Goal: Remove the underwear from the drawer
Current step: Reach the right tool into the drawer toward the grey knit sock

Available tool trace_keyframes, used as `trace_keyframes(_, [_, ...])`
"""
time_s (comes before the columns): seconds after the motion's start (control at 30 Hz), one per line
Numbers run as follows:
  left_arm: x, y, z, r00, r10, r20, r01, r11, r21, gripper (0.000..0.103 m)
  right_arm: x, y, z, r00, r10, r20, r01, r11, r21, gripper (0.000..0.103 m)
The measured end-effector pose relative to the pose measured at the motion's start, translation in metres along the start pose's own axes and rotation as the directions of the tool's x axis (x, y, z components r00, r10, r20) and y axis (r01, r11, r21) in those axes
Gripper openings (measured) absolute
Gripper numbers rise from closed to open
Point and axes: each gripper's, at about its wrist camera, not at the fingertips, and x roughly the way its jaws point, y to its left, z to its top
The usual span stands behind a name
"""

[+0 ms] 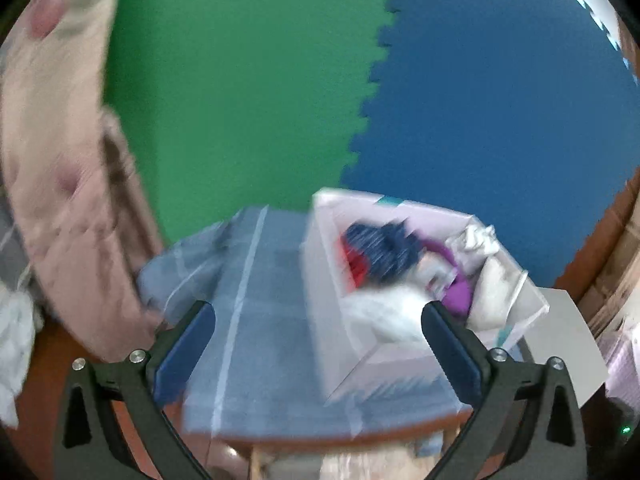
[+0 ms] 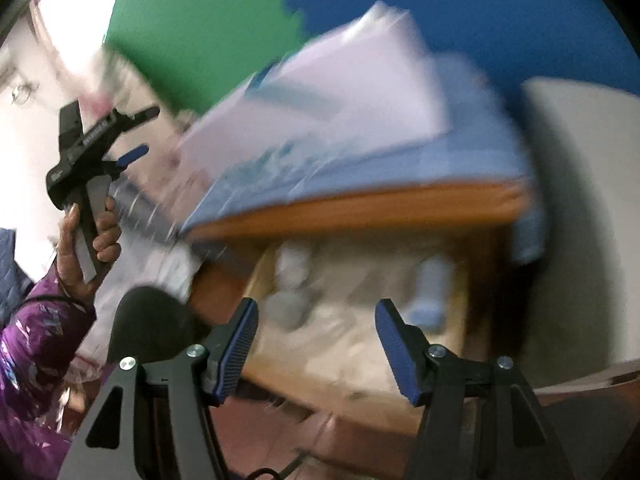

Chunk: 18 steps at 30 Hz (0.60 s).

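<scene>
Left wrist view:
My left gripper (image 1: pixel 318 316): fingers spread wide, nothing between the pads, touching nothing.
Drawer (image 1: pixel 328 264): a pale open box resting on a blue-grey checked cloth (image 1: pixel 256 312), ahead of my fingers and towards the right one.
Underwear (image 1: pixel 380 252): a blurred heap inside the drawer; dark blue striped fabric with red beneath it, purple fabric to its right, white fabric at the near end. I cannot separate single pieces.
Surroundings: a pink quilted cover (image 1: pixel 64 184) at the left; green and blue foam mats (image 1: pixel 500 92) joined by a toothed seam behind.

Right wrist view:
My right gripper (image 2: pixel 316 344): fingers part-way apart, gap empty, gripping nothing.
Drawer (image 2: pixel 352 92): seen from its outer side as a pale smeared box on the blue cloth, above my fingers; its contents are hidden from here.
Table edge (image 2: pixel 360 208): an orange-brown board under the cloth, with blurred pale things below it that I cannot identify.
Left gripper (image 2: pixel 142 132): raised at the far left, fingers apart and empty, gripped by my hand (image 2: pixel 86 248) in a purple sleeve.
Picture quality: heavy motion blur in both views.
</scene>
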Motion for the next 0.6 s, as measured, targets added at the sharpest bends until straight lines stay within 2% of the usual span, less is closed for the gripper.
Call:
trace_keyframes(0.07, [-0.011,0.029,-0.022,1.0,0.022,-0.008,-0.023,0.998,-0.05,0.102,0.035,0.031,-0.004,0.997,-0.009,-0.07,0.003,0.997,-0.081,0.062])
trace_keyframes(0.13, [-0.022,0.059,-0.042,0.999,0.052,-0.012,-0.053,0.993,-0.108,0.102,0.061,0.058,-0.006,0.996,-0.01,-0.094,-0.006,0.987,-0.162,0.062])
trace_keyframes(0.23, [-0.041,0.096,-0.063,0.997,0.071,0.015,-0.066,0.976,-0.208,0.102,0.104,0.096,-0.008,0.989,-0.065,-0.13,0.018,0.942,-0.336,0.062])
trace_keyframes(0.33, [-0.056,0.121,-0.078,0.995,0.085,0.052,-0.066,0.954,-0.292,0.102,0.146,0.114,-0.003,0.975,-0.084,-0.207,-0.005,0.918,-0.396,0.062])
trace_keyframes(0.43, [-0.064,0.138,-0.084,0.993,0.094,0.068,-0.065,0.936,-0.346,0.102,0.185,0.129,-0.005,0.947,-0.127,-0.294,-0.032,0.876,-0.481,0.062])
trace_keyframes(0.53, [-0.065,0.147,-0.09,0.993,0.094,0.069,-0.061,0.924,-0.378,0.102,0.227,0.136,-0.008,0.901,-0.195,-0.386,-0.067,0.819,-0.569,0.062])
trace_keyframes(0.6, [-0.066,0.15,-0.091,0.994,0.087,0.073,-0.052,0.921,-0.386,0.102,0.246,0.137,-0.008,0.876,-0.25,-0.411,-0.068,0.782,-0.62,0.062])
